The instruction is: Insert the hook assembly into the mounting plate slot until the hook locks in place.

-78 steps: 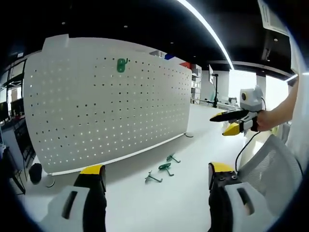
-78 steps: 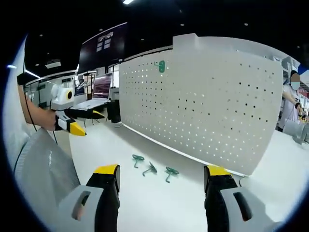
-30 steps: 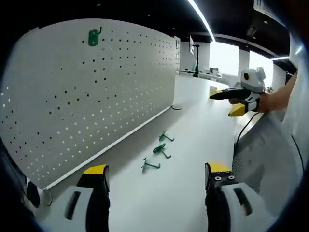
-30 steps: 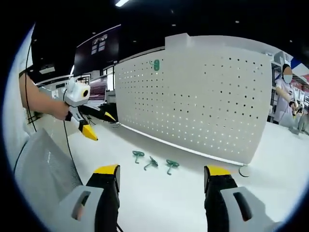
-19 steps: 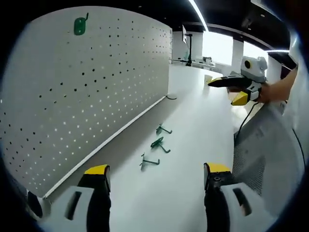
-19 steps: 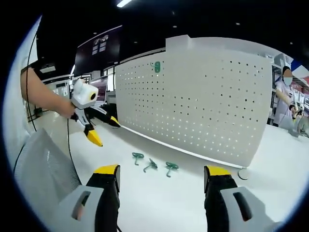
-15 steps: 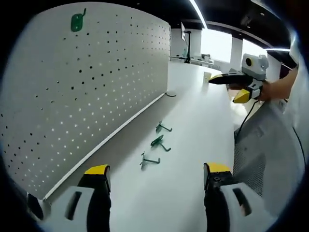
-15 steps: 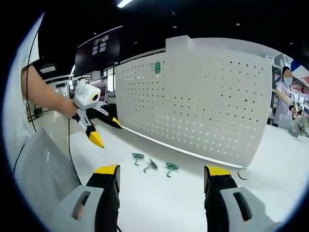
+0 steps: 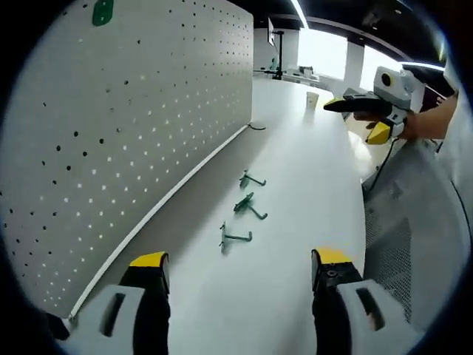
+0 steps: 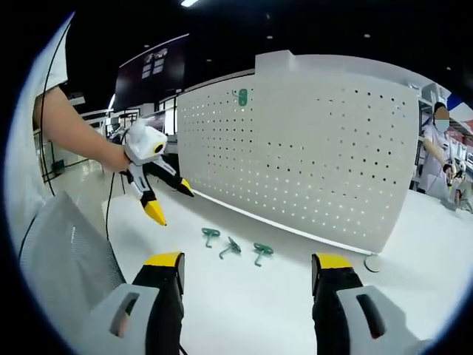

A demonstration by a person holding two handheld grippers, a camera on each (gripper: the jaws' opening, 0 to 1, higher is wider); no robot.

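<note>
Three green hooks [image 9: 240, 217] are lying loose in a short row on the white table [image 9: 310, 185], just out from the foot of the standing pegboard [image 9: 133, 126], probably set out as stock for insertion. One green hook [image 10: 242, 97] is already sitting high on the board. The left claw [image 9: 235, 270] is gaping wide and holding nothing, the nearest hook lying just ahead between its jaws. The right claw [image 10: 246, 272] is likewise gaping and empty, well back from the row.

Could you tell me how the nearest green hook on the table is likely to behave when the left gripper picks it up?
The hook looks like thin bent wire on a small plate: probably stiff and light. It lies flat on the smooth table, so it may slide or pivot when nudged, and a thin wire could twist between jaws.
</note>
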